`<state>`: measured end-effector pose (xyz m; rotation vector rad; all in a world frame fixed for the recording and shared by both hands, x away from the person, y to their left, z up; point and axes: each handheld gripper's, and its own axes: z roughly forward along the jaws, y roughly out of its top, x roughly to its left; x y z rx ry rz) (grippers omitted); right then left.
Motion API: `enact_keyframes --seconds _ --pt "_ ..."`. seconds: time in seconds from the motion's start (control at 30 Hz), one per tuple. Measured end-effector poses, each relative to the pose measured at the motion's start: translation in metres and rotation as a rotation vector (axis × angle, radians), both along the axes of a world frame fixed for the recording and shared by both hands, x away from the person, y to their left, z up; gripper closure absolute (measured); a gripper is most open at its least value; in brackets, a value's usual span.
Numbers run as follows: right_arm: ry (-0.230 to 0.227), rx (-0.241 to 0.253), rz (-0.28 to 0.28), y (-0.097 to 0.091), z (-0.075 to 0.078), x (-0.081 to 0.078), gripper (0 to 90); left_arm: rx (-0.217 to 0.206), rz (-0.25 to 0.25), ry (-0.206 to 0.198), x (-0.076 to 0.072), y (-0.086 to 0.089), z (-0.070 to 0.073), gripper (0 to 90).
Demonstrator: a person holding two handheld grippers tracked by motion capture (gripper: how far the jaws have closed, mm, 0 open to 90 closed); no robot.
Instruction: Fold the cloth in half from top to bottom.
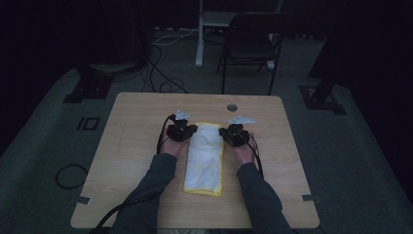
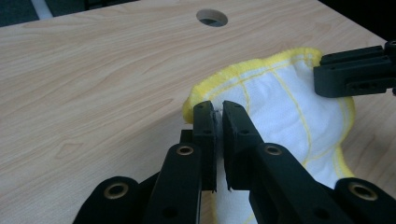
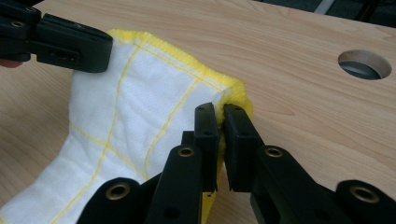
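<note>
The work in hand looks like folding a cloth, and by my reading it is partway through. Nearest the person, the yellow-edged white cloth (image 1: 204, 158) lies already doubled into a long narrow strip down the middle of the wooden table (image 1: 131, 161), its near end flat at about six o'clock from the table's centre. What looks left is to carry the far end back over the near one and set it down.

Further out, at the strip's far end, the two corners are taken up. The left gripper (image 1: 187, 130) sits at about ten o'clock from the cloth's middle, its jaws pressed together on the yellow hem of the left far corner; in the left gripper view the pinch on the cloth (image 2: 280, 102) is plain, the edge curling up off the wood. The right gripper (image 1: 229, 134), at about two o'clock, pinches the right far corner likewise, the hem of the cloth (image 3: 140, 93) bunched between its jaws.

Beyond them, at twelve o'clock, is a round cable hole (image 1: 232, 107); past the table stands a dark folding chair (image 1: 251, 44).

Counted: one cloth, two grippers, one table, one hole, one chair.
</note>
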<state>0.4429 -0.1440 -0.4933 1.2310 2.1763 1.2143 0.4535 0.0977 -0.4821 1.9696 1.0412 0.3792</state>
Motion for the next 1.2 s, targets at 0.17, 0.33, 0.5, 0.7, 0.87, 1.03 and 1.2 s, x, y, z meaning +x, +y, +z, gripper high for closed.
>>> enact_keyframes --seconds 0.17,0.33,0.5,0.7,0.87,1.03,1.2 --pt "-0.014 0.003 0.007 -0.001 0.004 -0.004 85.2 -0.012 -0.011 -0.015 -0.006 0.002 0.006 85.3" --pt "-0.034 0.009 0.016 -0.002 0.010 -0.010 85.2 -0.025 -0.016 -0.027 -0.012 0.004 0.011 85.4" --pt "-0.045 0.012 0.025 -0.003 0.014 -0.015 85.2 -0.042 -0.029 -0.041 -0.019 0.005 0.017 85.5" --pt "-0.058 0.015 0.033 -0.005 0.016 -0.021 85.2 -0.052 -0.040 -0.049 -0.026 0.006 0.020 85.5" --pt "-0.069 0.014 0.042 -0.006 0.018 -0.027 85.2 -0.066 -0.045 -0.058 -0.034 0.007 0.023 85.5" --pt "-0.083 0.015 0.050 -0.007 0.022 -0.033 85.2 -0.078 -0.052 -0.070 -0.040 0.008 0.026 85.5" --pt "-0.092 0.023 0.062 -0.007 0.025 -0.039 85.2 -0.091 -0.052 -0.073 -0.045 0.011 0.025 85.6"
